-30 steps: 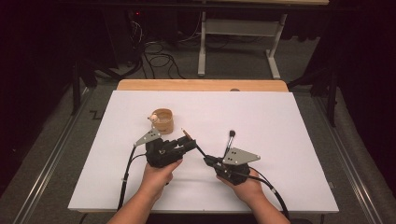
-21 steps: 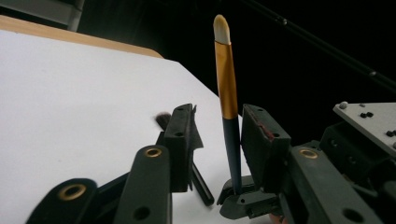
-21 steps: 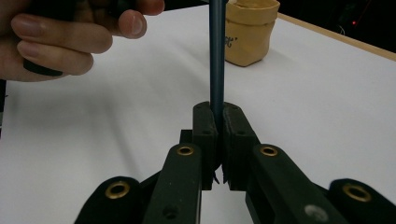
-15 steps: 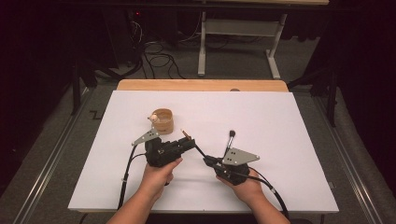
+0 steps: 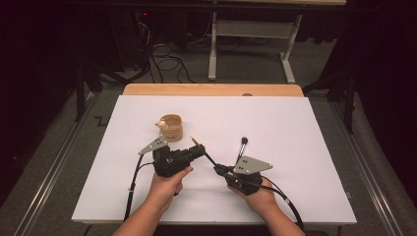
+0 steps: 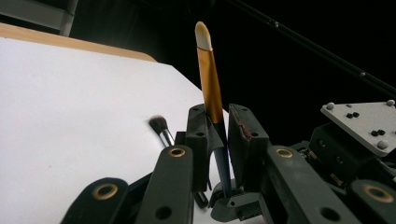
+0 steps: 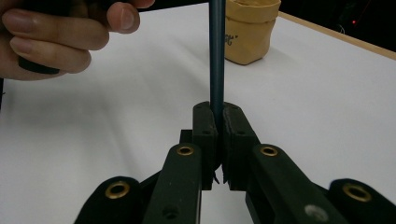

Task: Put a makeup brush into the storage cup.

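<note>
Brushes were the business of this moment, and from the high view the white tabletop [image 5: 295, 147] carried the whole scene. Left gripper [image 5: 198, 150] and right gripper [image 5: 217, 169] sat close together near the front middle, with one long makeup brush [image 5: 208, 158] bridging the gap, its axis running diagonally from the tan tip [image 5: 192, 139] near the left gripper down to the right one. A second brush [image 5: 243, 147], dark-headed, lay just beyond the right gripper. A small tan pouch [image 5: 171, 127] stood behind the left gripper, near but apart. Open white surface spread wide to the right and back; the front edge ran close under the person's wrists.

Over to the left gripper view: the fingers [image 6: 198, 135] stood a little apart around the brush, which leaned on the left finger; whether they were truly pinching it I couldn't tell. Its gold collar [image 6: 209, 84] and pale tip rose straight out past them, and the dark-headed brush lay on the tabletop beyond.

Now the right gripper view: the fingers [image 7: 205, 135] were clamped hard on the dark handle [image 7: 216, 60], which ran straight away toward the person's left hand [image 7: 56, 32]. The pouch stood beyond, at the upper right.

My read: the pouch lay off the tip end, so the left hand was nearer for carrying the brush there, with clear room along the way.
</note>
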Motion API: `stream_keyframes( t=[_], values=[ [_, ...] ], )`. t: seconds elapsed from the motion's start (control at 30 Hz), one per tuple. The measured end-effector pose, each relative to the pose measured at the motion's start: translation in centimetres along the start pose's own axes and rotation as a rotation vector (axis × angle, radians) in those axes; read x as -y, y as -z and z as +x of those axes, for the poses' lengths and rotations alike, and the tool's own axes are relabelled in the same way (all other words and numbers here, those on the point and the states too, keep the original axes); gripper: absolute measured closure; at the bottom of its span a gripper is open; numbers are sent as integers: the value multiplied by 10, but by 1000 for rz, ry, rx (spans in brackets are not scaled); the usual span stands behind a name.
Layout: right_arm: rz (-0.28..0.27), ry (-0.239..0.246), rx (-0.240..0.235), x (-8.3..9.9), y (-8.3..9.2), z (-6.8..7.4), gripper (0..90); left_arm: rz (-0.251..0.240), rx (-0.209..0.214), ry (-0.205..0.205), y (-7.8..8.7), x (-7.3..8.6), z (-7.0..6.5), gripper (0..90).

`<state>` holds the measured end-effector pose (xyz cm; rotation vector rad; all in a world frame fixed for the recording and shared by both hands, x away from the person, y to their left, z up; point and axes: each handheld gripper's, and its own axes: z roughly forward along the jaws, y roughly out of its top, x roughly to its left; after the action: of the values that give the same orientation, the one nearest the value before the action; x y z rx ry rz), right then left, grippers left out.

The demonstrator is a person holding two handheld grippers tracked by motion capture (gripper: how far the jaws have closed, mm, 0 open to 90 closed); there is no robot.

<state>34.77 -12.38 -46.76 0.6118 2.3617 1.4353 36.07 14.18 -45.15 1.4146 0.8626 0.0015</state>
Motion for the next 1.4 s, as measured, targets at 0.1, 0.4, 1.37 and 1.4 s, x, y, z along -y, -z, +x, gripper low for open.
stream_keyframes(
  t=[0.1, 0.4, 1.37, 1.4],
  values=[
    [1, 1, 1, 0, 0, 0, 870, -2, 6, -1, 0, 0, -1, 794],
    [-2, 13, 3, 0, -1, 0, 866, -10, 27, -2, 0, 0, -2, 818],
    [-1, -29, -7, 0, -2, -2, 585, -6, 3, -61, 4, -3, -7, 831],
    [-2, -32, -5, 0, -2, -2, 572, -5, -3, -66, 4, -3, -7, 831]
  ],
)
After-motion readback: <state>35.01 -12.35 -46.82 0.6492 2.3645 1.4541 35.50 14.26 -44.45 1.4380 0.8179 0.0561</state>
